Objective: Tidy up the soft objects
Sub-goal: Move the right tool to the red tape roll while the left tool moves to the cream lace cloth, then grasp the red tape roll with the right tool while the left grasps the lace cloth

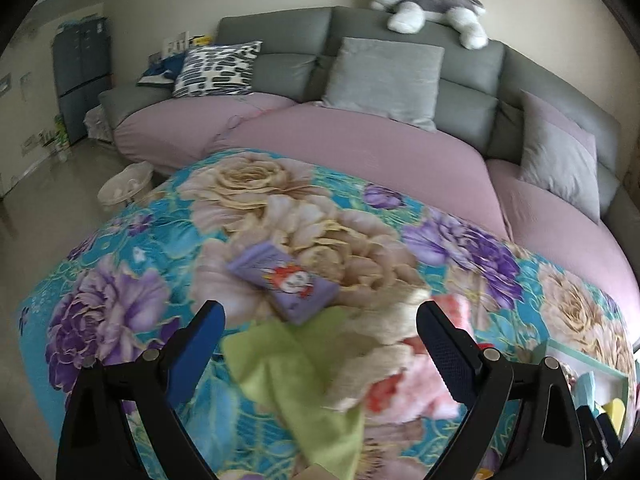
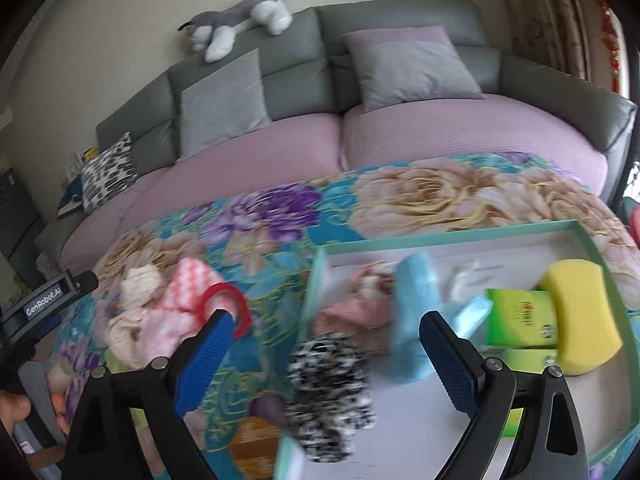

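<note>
Left gripper (image 1: 320,322): black angular frame with triangular cut-outs, round silver screw heads at the joints, fingers (image 1: 200,342) faced in blue textured pads. Right gripper (image 2: 326,330): same black frame, same silver screws, dimpled blue pads (image 2: 450,356). A black bar on the left unit carried white "GenRobot.AI" lettering. Bare fingertips showed, skin pinkish.

Both wrist views look low across the blanket (image 1: 120,240); sofa (image 2: 400,24) shared.
</note>
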The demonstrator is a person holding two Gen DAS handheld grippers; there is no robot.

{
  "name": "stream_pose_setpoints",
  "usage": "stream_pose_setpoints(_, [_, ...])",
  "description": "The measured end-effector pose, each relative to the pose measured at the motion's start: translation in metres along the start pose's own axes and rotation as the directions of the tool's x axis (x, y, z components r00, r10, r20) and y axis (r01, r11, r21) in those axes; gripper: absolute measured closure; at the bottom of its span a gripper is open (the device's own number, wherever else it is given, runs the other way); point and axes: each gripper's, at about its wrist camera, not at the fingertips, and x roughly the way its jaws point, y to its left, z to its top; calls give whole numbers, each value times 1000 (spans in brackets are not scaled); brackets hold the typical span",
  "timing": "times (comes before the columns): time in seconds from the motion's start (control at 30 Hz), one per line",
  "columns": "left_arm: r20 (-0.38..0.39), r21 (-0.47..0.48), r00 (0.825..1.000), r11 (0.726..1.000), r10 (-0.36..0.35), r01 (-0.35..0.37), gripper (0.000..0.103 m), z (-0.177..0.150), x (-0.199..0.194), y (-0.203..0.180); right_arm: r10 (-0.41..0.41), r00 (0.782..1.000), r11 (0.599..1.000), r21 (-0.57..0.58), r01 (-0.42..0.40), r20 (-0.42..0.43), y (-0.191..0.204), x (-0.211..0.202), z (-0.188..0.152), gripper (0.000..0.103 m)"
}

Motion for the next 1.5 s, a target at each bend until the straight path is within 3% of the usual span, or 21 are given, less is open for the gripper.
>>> stream_pose_setpoints(0.53, [21,-135,997,988,74,-71,6,8,2,81,136,988,990,-33,-138,-72,69,27,-13,7])
stream_pose_setpoints(0.83, [1,-164,999,985,49,-48,6,7,14,104,143,986,985,-84,-150,-84,100,37,-21,8])
stream_pose_setpoints(1.0, [-29,-147,999,989,-24,19,6,6,22,98,154,984,978,-125,-164,-89,113,40,-25,9])
stream_pose_setpoints(1.13, [-62,-129,992,987,-109,100,6,3,32,83,144,981,977,-139,-162,-130,116,54,-28,22])
stream_pose_setpoints(1.27, [-108,-150,970,969,-216,199,6,0,42,70,119,984,977,-161,-139,-131,117,62,-25,24])
stream_pose_setpoints(1.5, [-129,-122,948,953,-291,276,6,-3,45,50,85,989,987,-124,-100,-122,99,75,-10,43])
